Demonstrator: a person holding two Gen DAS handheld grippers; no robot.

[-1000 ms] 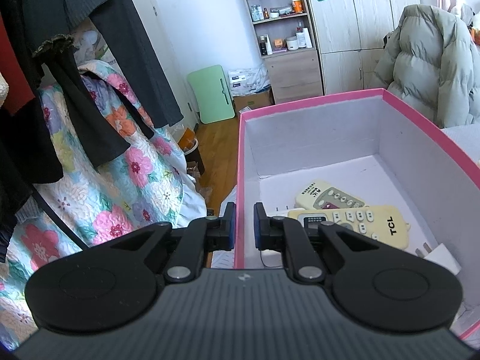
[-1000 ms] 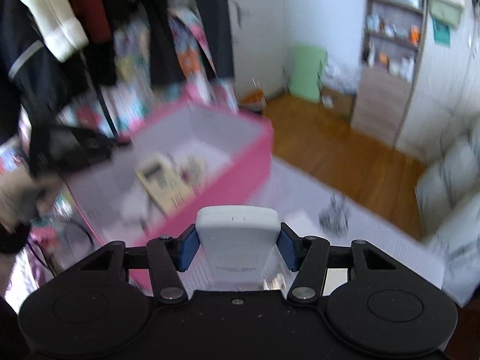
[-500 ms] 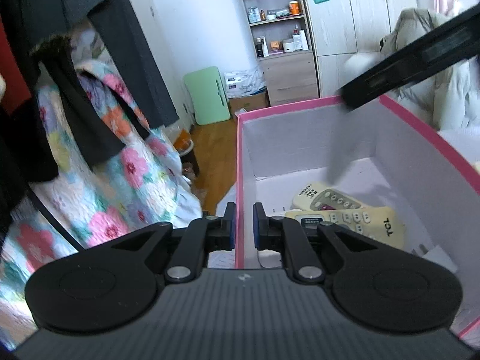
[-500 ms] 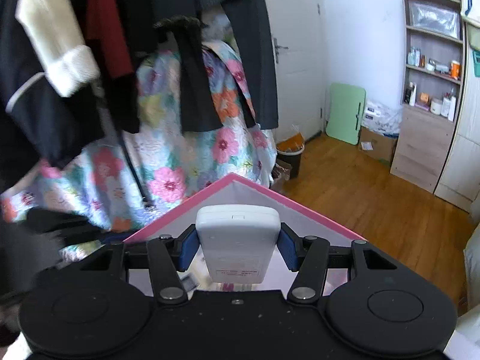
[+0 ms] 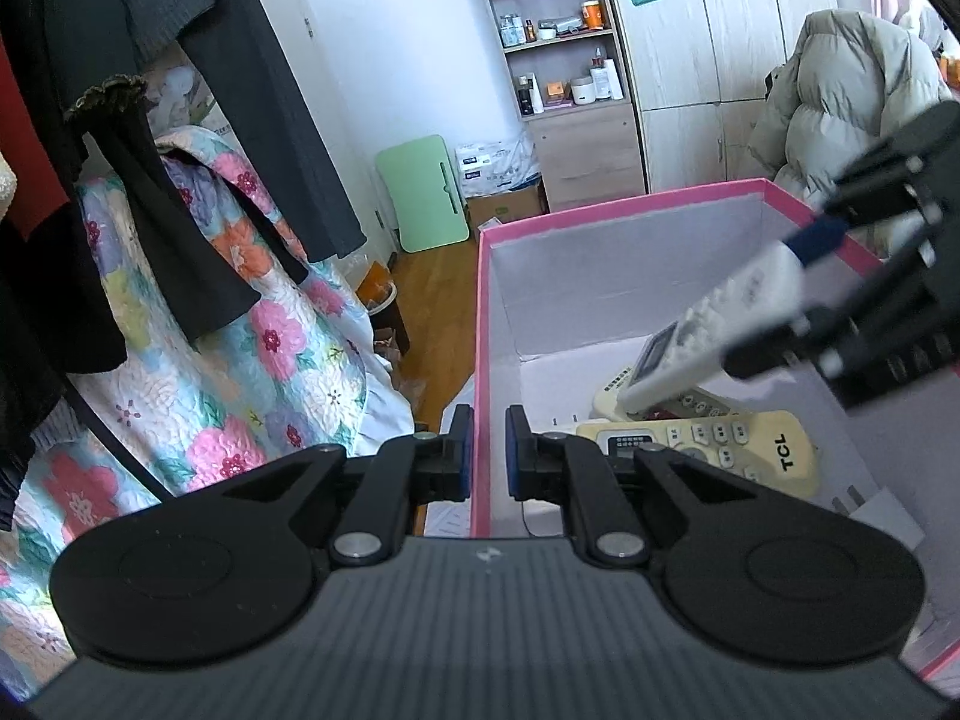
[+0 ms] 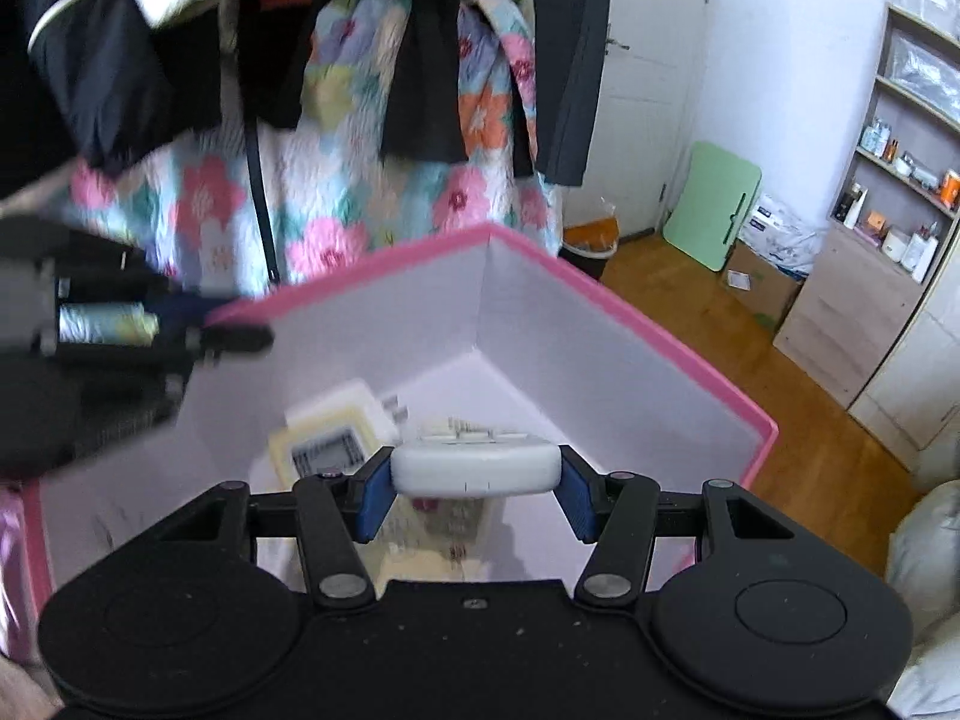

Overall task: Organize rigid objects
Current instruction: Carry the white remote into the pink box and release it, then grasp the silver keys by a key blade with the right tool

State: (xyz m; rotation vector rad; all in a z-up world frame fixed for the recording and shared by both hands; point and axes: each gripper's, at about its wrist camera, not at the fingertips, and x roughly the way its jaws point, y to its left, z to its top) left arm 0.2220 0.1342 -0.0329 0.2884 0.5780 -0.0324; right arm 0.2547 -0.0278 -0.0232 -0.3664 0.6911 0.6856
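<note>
Bedroom with hanging clothes, floral quilt and wooden floor; pink box in the foreground.

Left hand-held gripper, at 6 o'clock in its own view, is pinched nearly closed on the box's near pink wall. Right hand-held gripper clamps a white remote across its width; in the left view this remote slants down from 3 o'clock into the box, above a cream TCL remote and another remote on the box floor.
</note>
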